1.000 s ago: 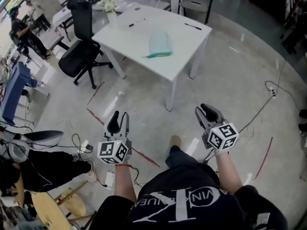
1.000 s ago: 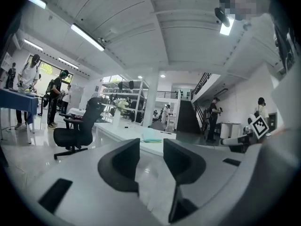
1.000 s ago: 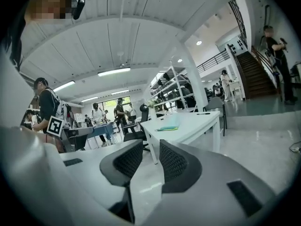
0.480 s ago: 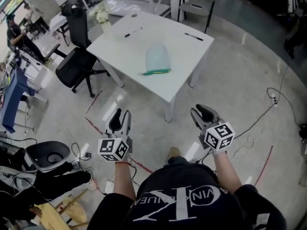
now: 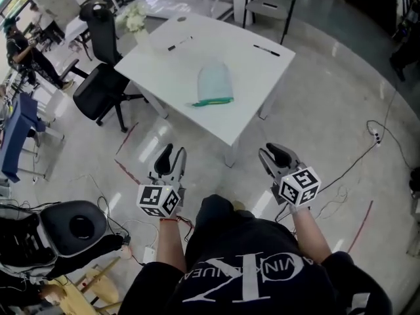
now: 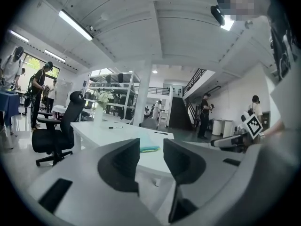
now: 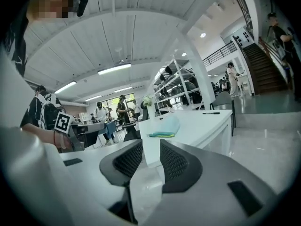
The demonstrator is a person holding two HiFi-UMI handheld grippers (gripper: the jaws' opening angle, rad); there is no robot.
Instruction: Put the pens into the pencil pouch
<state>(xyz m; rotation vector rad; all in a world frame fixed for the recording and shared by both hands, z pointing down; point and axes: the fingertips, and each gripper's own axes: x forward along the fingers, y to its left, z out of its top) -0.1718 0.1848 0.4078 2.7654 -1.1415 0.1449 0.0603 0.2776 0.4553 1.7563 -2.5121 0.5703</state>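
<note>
Polished grey floor [image 5: 341, 97] fills most of the head view. A white table [image 5: 256, 77] stands ahead of both grippers, well apart from them.

We hold the left gripper [image 5: 172, 157] with its jaws apart, nothing between them and nothing touched. The right gripper [image 5: 275, 153] is parted too, with a narrower gap, and is empty in the air over the floor.

The pencil pouch [image 5: 214, 81] lies flat on the table, ahead of the grippers and roughly between their two lines of aim. Its green zip edge [image 5: 212, 101] faces the grippers and runs crosswise to them. Its rounded end points away, so we note the long axis as running away from the jaws.

One pen [image 5: 266, 50] lies beyond the pouch, ahead of the right gripper. The other pen [image 5: 178, 43] lies beyond it ahead of the left gripper, near a vase of flowers [image 5: 136, 22]. Both pens lie at a slant and apart from the pouch.

Only the head view shows both grippers together, the pouch's outline from above, and a black office chair [image 5: 98, 90] off the left gripper's left side. The left gripper view frames the zip edge, far off, in the gap of its jaws and catches the right gripper's marker cube [image 6: 254, 125]. The right gripper view shows the pouch side-on as a low hump, and a shelving rack [image 7: 181, 86] behind the table.
</note>
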